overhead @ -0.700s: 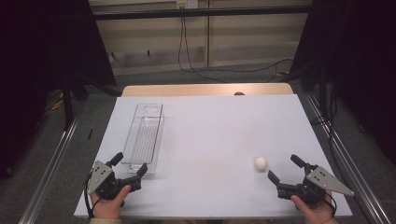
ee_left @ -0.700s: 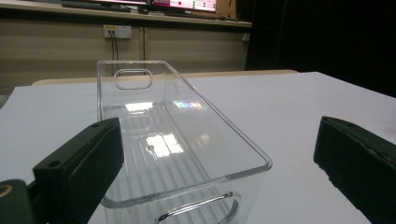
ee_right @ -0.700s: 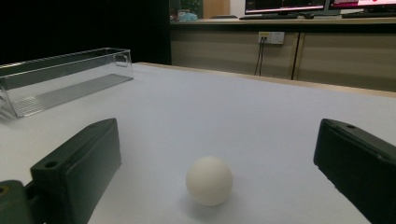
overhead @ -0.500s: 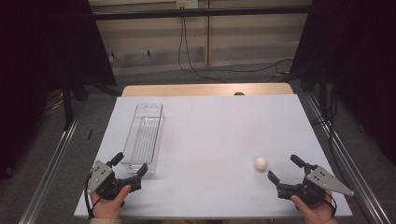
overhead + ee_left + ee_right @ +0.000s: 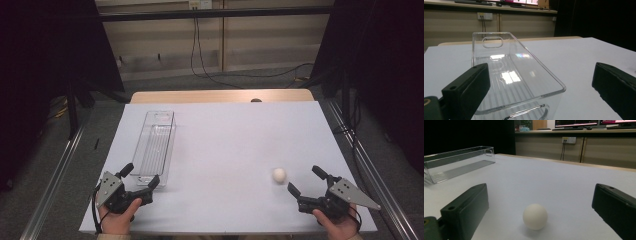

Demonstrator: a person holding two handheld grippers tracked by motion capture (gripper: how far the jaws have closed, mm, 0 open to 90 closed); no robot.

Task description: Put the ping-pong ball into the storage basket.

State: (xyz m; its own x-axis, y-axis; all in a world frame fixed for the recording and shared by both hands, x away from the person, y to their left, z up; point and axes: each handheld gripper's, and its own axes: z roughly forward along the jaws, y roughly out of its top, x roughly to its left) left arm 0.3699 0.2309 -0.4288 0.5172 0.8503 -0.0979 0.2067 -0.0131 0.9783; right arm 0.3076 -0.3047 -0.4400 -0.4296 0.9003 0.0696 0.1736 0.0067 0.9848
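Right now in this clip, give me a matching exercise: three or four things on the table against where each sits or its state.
Things:
1. clear bin
2. white ball
3. left gripper
4. right gripper

Places or states:
A. open, just short of the bin's near end
B. lying long on the table's left half
C. open, ball just ahead
D. loose on the table, front right

Pairs: 1-B, 2-D, 3-A, 4-C

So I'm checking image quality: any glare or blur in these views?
Left gripper view: bright reflections on the clear plastic bin, near jaws soft. Right gripper view: white ball sharp with a faint shadow, jaws blurred. High view: table evenly lit, surroundings dark.
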